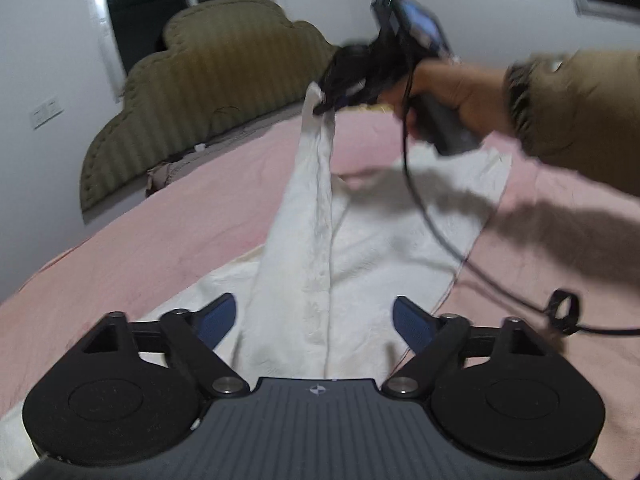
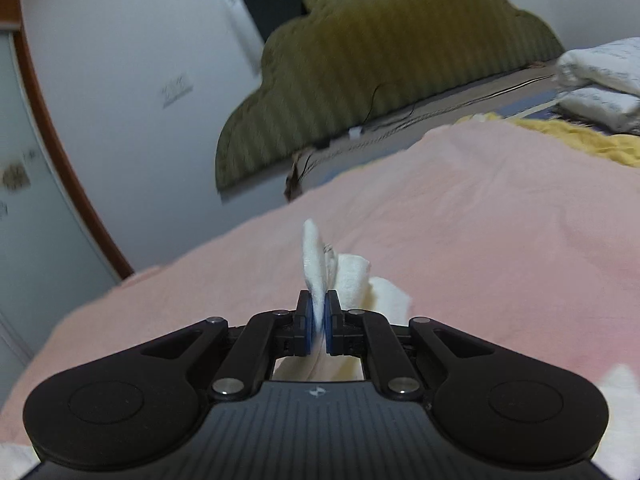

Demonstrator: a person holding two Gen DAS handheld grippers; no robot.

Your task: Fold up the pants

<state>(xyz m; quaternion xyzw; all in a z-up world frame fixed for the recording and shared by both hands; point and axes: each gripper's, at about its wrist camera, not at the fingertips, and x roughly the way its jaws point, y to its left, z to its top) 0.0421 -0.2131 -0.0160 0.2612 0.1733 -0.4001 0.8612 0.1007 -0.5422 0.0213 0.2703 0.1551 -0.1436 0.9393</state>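
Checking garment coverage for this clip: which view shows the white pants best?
The left wrist view: the white pants lie spread on the bed, one end lifted by the right gripper. The right wrist view shows only the pinched end.

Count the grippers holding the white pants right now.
1. The right gripper is shut on a lifted end of the white pants. The left gripper is open over the cloth lying on the pink bedspread.
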